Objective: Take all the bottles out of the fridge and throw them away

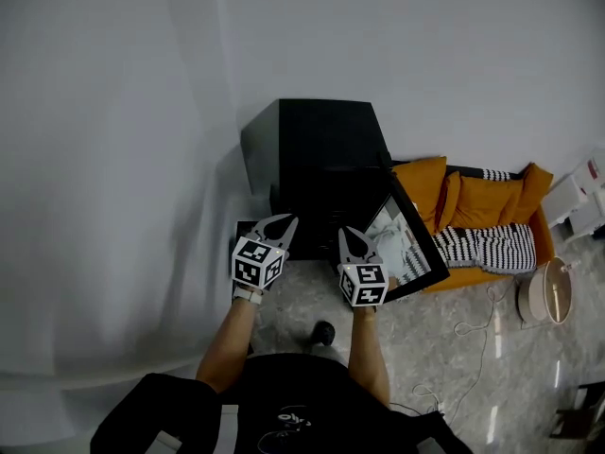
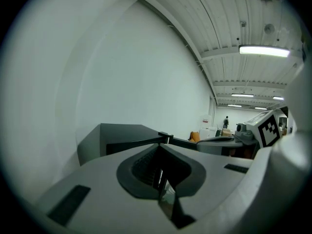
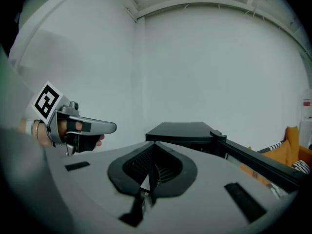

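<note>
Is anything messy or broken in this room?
Nothing looks spilled or broken. The black fridge has its door hanging open to the right, and a white cord lies loose on the floor by the orange sofa.

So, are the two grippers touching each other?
Apart. The head view shows a clear gap, with floor visible, between the left gripper and the right gripper.

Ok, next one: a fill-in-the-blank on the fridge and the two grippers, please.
The black fridge has its door swung ____.
The left gripper and the right gripper both have their jaws ____, with nothing between them.
The couch beside the fridge is ____ in colour.
Missing words: open; shut; orange.
</note>
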Action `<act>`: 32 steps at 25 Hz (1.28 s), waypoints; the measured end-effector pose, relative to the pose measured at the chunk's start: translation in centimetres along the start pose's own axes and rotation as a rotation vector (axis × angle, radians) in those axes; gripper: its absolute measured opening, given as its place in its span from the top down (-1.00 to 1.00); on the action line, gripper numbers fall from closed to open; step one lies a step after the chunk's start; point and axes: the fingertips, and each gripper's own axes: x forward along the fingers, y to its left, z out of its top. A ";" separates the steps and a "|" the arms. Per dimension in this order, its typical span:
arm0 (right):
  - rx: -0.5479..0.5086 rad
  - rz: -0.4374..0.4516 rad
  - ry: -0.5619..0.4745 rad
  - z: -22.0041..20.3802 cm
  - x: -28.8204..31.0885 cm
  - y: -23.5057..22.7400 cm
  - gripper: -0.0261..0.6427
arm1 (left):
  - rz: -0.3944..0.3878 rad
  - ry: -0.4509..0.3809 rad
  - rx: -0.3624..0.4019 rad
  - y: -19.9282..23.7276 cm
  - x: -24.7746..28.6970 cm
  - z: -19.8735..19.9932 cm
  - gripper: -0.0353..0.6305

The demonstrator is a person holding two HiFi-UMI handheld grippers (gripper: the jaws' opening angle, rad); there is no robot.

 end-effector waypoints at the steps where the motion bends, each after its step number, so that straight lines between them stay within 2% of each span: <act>1: 0.003 -0.011 -0.003 0.0 -0.4 -0.7 0.90 | -0.001 0.000 0.001 0.0 0.1 0.1 0.89; 8: 0.026 -0.057 -0.030 -0.3 -3.0 -4.3 0.90 | -0.003 -0.006 0.012 0.7 0.5 0.2 0.89; 14: 0.045 -0.083 -0.030 -0.7 -3.6 -6.0 0.90 | 0.027 -0.008 0.013 2.5 -0.3 0.2 0.89; 23: 0.077 -0.103 -0.048 -0.6 -2.6 -7.2 0.90 | 0.047 0.008 0.024 4.5 -0.8 0.2 0.89; 32: 0.065 -0.110 -0.038 -0.9 -1.8 -7.2 0.90 | 0.037 0.010 0.033 5.0 -0.3 0.3 0.89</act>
